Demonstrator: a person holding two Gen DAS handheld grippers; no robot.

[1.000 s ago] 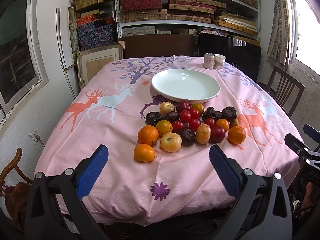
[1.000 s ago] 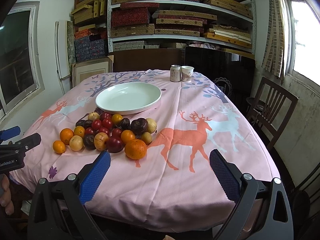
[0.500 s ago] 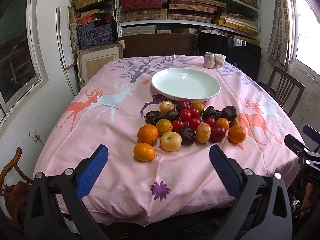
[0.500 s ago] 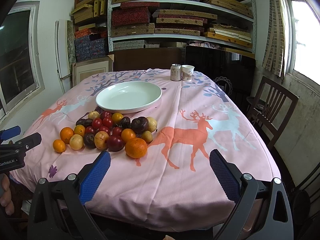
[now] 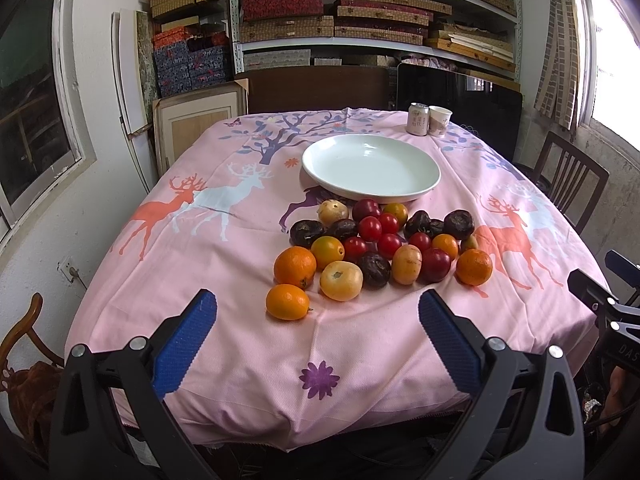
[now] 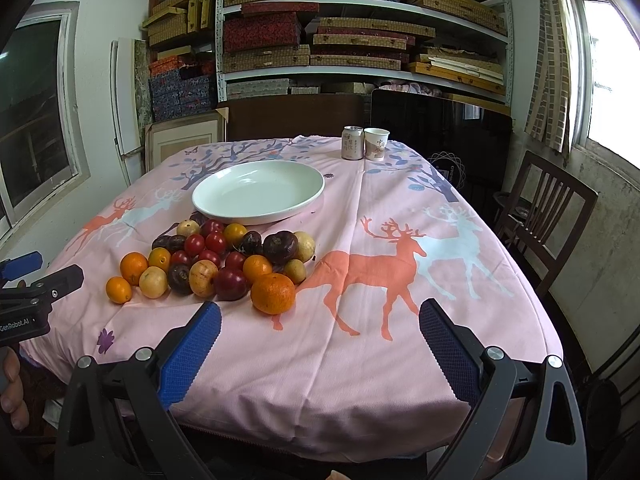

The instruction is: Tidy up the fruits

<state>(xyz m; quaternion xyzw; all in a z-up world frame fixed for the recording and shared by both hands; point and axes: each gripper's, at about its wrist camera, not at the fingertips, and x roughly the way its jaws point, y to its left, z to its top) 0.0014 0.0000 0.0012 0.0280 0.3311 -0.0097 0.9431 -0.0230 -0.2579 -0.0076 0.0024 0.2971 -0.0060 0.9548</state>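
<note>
A cluster of several fruits (image 5: 380, 248) lies on the pink deer-print tablecloth (image 5: 224, 248): oranges, red tomatoes, dark wrinkled fruits and yellow ones. Behind it stands an empty white plate (image 5: 372, 168). In the left wrist view my left gripper (image 5: 316, 312) hangs open over the table's near edge, just short of a small orange (image 5: 287, 302). The right wrist view shows the same fruits (image 6: 216, 260) and the plate (image 6: 258, 190) to the left. My right gripper (image 6: 320, 320) is open, with a big orange (image 6: 273, 294) just ahead of its left finger.
A drink can (image 5: 417, 120) and a paper cup (image 5: 439, 121) stand at the table's far edge. A wooden chair (image 6: 548, 216) is at the right side, another chair (image 5: 24, 344) at the near left. Shelves of boxes (image 5: 340, 12) fill the back wall.
Both views have crept slightly closer to the table. The fruits and the plate have not moved, and both grippers stay open.
</note>
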